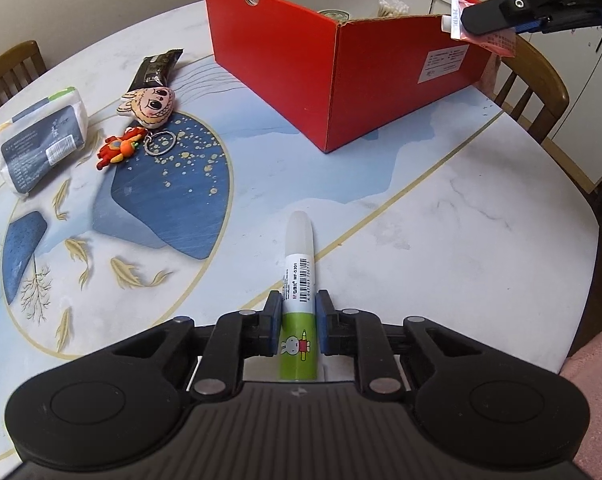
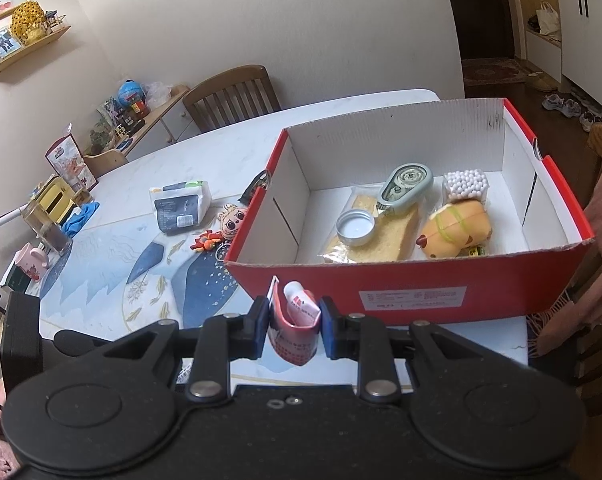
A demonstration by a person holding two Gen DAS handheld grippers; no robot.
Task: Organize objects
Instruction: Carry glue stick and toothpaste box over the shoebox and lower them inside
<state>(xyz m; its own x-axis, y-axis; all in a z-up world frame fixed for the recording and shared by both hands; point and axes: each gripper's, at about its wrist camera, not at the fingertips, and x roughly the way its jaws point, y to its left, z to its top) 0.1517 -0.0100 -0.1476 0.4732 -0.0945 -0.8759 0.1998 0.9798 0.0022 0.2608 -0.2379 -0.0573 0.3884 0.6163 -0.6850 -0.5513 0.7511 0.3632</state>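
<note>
Left tool clenched on the glue stick, well short of the red box, and right tool gripping a red sachet just before the box's near wall, apparently both bound for the box.

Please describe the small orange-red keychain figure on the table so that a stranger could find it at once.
Look left of the red box on the table, where loose items lie. The keychain figure lies between the tissue pack and a metal ring, below the plush face charm. Only it is bright orange-red.
</note>
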